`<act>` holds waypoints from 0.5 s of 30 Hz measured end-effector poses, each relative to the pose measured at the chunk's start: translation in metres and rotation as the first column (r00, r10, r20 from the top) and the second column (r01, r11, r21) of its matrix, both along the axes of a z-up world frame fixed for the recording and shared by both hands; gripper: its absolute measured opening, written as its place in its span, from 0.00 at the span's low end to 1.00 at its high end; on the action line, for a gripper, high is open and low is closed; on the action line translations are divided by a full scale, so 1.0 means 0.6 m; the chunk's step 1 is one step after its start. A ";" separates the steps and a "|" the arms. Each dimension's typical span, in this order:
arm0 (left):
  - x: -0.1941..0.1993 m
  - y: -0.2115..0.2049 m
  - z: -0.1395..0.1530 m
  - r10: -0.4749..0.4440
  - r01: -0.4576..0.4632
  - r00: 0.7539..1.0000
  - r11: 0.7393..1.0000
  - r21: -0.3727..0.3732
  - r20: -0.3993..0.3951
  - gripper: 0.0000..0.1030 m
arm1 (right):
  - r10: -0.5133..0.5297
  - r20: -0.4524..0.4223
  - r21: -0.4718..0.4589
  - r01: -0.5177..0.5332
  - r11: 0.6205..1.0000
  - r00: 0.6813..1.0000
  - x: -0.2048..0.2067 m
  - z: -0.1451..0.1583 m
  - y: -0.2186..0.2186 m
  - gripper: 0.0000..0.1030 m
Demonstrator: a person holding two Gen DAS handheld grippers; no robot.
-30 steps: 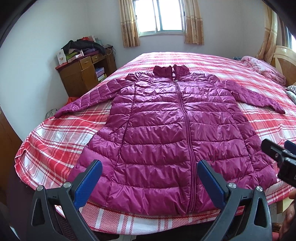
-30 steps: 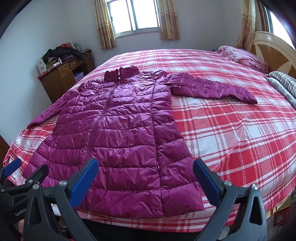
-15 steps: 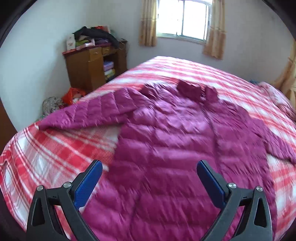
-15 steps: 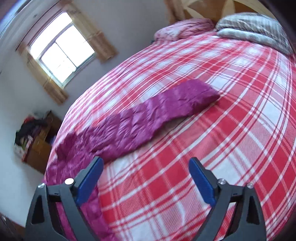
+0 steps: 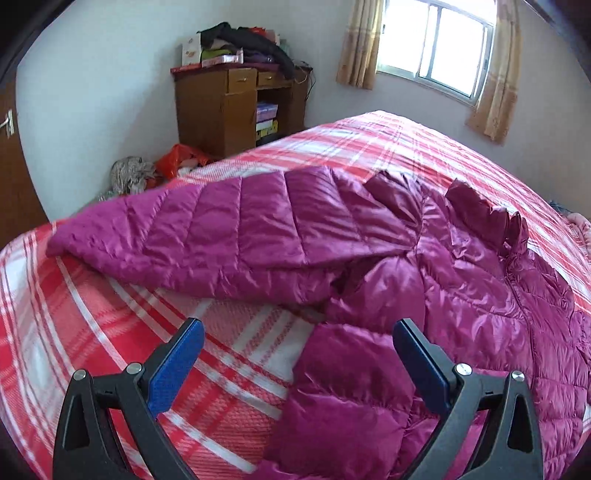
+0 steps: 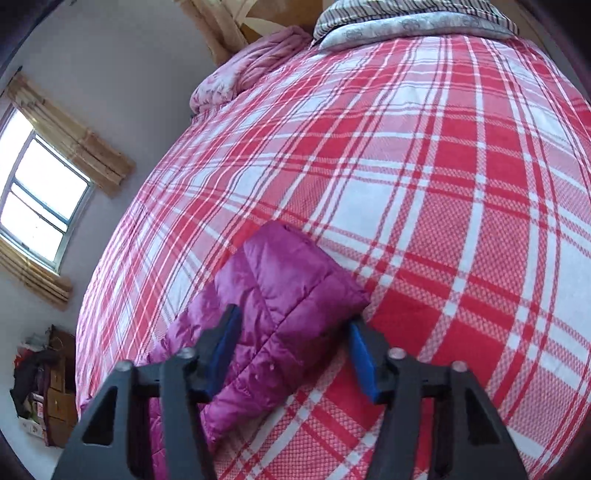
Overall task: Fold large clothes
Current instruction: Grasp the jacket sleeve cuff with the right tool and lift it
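Note:
A magenta quilted down jacket (image 5: pixel 461 295) lies face up on a red and white plaid bed (image 5: pixel 74 332). One sleeve (image 5: pixel 221 229) stretches out to the left in the left wrist view. My left gripper (image 5: pixel 299 365) hovers open above the jacket's side below that sleeve, with nothing gripped. In the right wrist view the end of the other sleeve (image 6: pixel 288 280) lies on the plaid cover (image 6: pixel 443 184). My right gripper (image 6: pixel 291 354) straddles that sleeve near the cuff; its jaws are closing and the blue pads (image 6: pixel 364 365) meet the sleeve's edges.
A wooden cabinet (image 5: pixel 229 110) piled with clothes and boxes stands by the wall beyond the bed's corner, with bags (image 5: pixel 177 162) on the floor beside it. A pink quilt (image 6: pixel 243 74) and striped bedding (image 6: pixel 406 18) lie at the head of the bed.
Both grippers swung apart from the jacket's hem toward the sleeves. The right gripper rolled, came down over the right sleeve's end and narrowed around it. The left gripper stayed wide open.

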State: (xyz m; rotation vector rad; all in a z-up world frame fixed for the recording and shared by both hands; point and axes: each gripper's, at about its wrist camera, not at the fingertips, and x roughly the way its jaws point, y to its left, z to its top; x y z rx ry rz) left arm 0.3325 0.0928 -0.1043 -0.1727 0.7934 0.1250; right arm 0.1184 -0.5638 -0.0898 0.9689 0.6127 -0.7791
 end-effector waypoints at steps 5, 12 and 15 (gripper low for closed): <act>-0.010 -0.025 -0.010 -0.039 0.039 0.999 0.998 0.052 -0.006 0.99 | 0.050 -0.032 -0.067 -0.052 0.996 0.998 0.011 0.002 0.005 0.13; -0.012 -0.041 0.000 -0.096 0.092 0.995 0.992 0.090 0.036 0.99 | 0.190 -0.011 -0.320 -0.183 0.930 0.982 0.035 0.124 0.085 0.11; -0.015 -0.033 0.008 -0.084 0.080 0.995 0.995 0.061 0.062 0.99 | 0.324 -0.002 -0.404 -0.297 0.865 0.946 0.064 0.188 0.160 0.11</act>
